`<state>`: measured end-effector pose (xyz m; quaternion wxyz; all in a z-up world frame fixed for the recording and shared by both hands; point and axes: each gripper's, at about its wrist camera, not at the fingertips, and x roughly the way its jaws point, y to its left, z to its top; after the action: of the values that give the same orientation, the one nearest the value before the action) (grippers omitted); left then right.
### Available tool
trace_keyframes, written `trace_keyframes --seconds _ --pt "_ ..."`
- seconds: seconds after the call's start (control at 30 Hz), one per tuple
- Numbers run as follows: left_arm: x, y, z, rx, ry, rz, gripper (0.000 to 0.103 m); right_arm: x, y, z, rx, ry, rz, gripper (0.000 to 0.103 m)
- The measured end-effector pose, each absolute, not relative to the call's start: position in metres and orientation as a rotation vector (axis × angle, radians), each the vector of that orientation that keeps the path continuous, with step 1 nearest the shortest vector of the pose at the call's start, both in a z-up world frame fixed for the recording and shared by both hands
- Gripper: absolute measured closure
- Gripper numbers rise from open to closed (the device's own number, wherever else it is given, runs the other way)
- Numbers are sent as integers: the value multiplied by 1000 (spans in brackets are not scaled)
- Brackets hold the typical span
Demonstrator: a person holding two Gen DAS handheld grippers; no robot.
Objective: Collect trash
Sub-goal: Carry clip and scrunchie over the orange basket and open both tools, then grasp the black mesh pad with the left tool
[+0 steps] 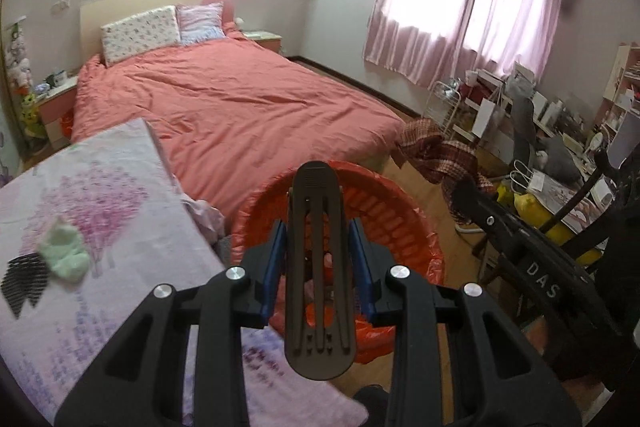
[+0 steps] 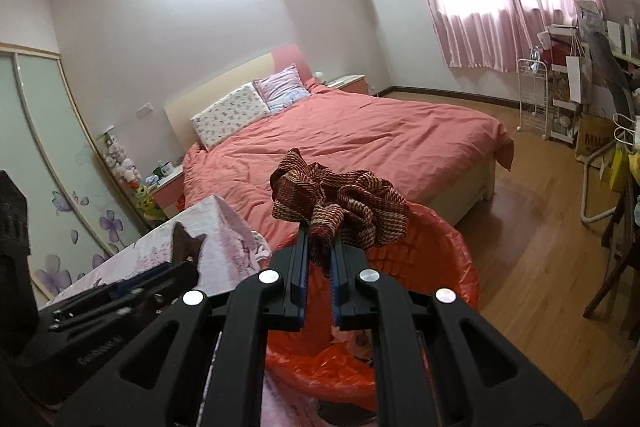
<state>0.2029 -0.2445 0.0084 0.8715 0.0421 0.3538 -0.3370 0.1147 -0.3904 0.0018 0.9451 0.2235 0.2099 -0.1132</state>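
My left gripper [image 1: 318, 231] is shut on a dark, flat, slotted oblong piece [image 1: 318, 267], its blue pads [image 1: 276, 263] pressing both long sides. The piece hangs over a bin lined with a red bag [image 1: 400, 215]. In the right wrist view the right gripper [image 2: 320, 239] is shut on a red-brown woven cloth [image 2: 348, 211], bunched above the same bin [image 2: 440, 259]. The left wrist view shows the right gripper [image 1: 464, 191] and cloth [image 1: 436, 151] to the right of the bin. The left gripper [image 2: 160, 273] and the tip of the dark piece [image 2: 186, 241] appear at the left of the right wrist view.
A table with a lilac floral cover [image 1: 120, 187] stands left of the bin, with a pale green crumpled item [image 1: 64, 255] on it. Behind lies a bed with a coral duvet [image 1: 240, 95]. A cluttered desk [image 1: 560, 131], a wire rack [image 2: 532, 99] and wooden floor [image 2: 540, 207] are to the right.
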Motion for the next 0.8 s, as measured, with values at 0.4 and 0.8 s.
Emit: trace_keyframes --seconds 0.4,0.8 --pt "245 -254 -38 111 829 -628 50 132 -408 -35 514 543 -207 79" --pt "254 -172 -38 156 781 -449 42 134 -383 -28 420 563 -198 62"
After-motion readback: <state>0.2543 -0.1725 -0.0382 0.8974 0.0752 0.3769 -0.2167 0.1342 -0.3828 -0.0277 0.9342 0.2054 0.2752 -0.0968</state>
